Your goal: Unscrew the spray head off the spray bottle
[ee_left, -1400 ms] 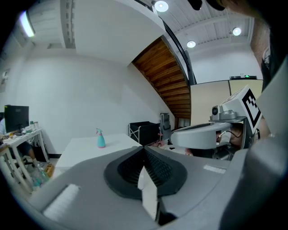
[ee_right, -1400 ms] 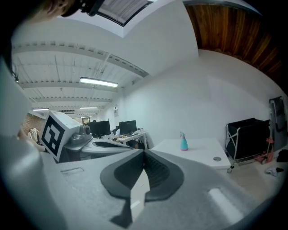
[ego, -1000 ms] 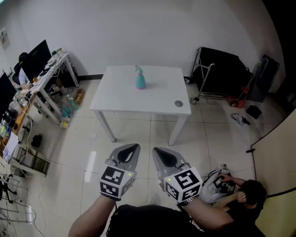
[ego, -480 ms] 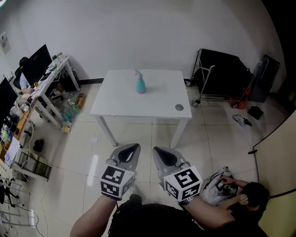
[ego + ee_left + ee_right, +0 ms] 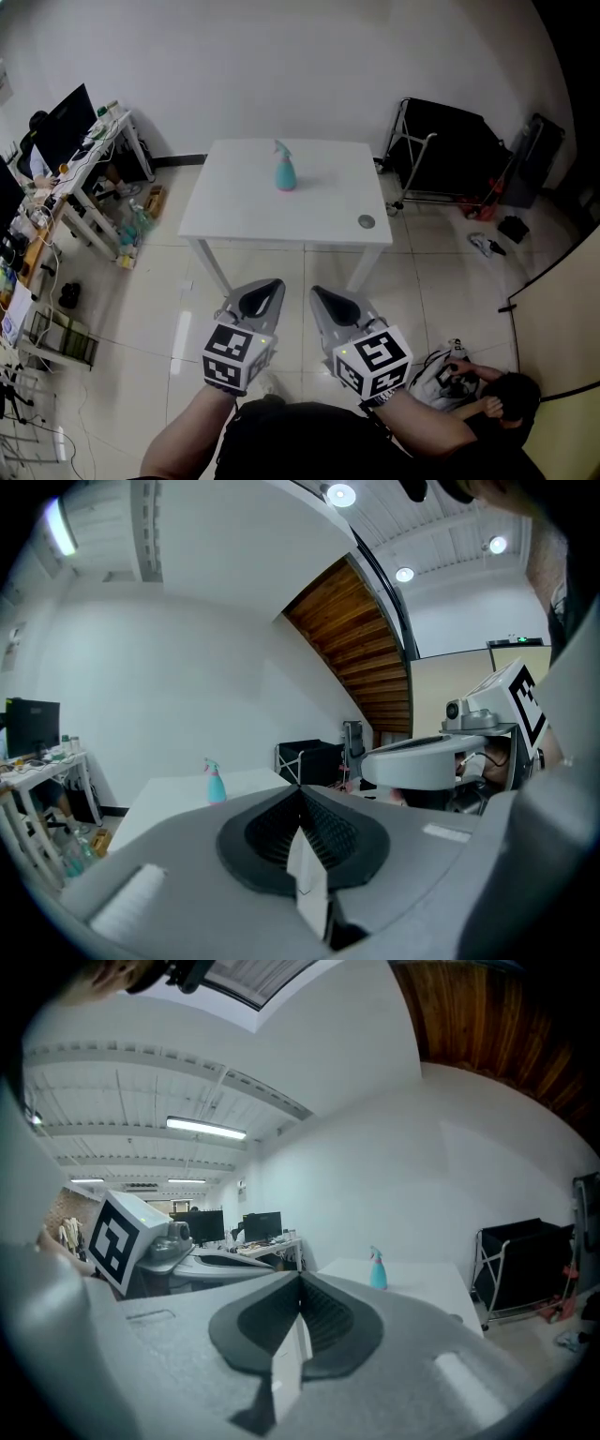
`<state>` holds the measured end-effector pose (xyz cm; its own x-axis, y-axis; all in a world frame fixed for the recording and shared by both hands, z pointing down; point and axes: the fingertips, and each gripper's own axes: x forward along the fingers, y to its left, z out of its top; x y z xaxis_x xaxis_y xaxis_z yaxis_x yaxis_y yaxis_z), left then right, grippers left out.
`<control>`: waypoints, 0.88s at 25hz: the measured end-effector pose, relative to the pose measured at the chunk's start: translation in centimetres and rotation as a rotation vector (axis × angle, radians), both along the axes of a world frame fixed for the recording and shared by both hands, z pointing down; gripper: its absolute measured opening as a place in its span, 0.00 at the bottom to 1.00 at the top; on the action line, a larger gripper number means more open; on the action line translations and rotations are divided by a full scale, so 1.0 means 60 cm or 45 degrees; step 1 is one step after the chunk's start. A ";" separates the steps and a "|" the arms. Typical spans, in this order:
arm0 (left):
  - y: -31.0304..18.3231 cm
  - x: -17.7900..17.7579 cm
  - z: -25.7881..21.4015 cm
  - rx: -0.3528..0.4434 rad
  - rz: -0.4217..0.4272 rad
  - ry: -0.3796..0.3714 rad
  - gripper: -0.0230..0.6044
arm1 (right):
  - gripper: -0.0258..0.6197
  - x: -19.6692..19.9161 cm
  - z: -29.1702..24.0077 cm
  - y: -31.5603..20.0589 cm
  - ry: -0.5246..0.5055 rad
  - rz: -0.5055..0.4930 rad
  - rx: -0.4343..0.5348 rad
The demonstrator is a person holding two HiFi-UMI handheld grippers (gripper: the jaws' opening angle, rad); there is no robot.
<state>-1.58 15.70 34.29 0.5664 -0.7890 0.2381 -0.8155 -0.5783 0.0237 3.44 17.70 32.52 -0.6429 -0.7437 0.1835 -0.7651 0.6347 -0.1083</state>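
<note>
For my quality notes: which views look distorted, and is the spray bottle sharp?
Head view: lines bend, right edge dark, spray bottle small but clear on the table. Left gripper view: strong fisheye, ceiling lamps glare. Right gripper view: fisheye, bottle tiny.

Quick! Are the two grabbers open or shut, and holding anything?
Left gripper: shut, holding nothing.
Right gripper: shut, holding nothing.
</note>
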 end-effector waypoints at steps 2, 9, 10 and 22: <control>-0.018 -0.010 0.003 -0.007 0.008 0.002 0.06 | 0.03 -0.010 0.000 -0.018 0.003 0.007 -0.001; -0.074 -0.041 0.010 -0.037 0.051 0.029 0.06 | 0.03 -0.045 0.000 -0.075 0.021 0.043 -0.006; -0.082 -0.045 0.010 -0.041 0.057 0.032 0.06 | 0.03 -0.050 0.000 -0.082 0.024 0.047 -0.007; -0.162 -0.113 0.024 -0.064 0.135 0.034 0.06 | 0.03 -0.118 0.009 -0.162 0.041 0.126 -0.039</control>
<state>-8.37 5.98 35.73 0.6528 -0.7117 0.2597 -0.7484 -0.6589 0.0755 -3.64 7.99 33.09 -0.5599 -0.7970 0.2265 -0.8274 0.5524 -0.1012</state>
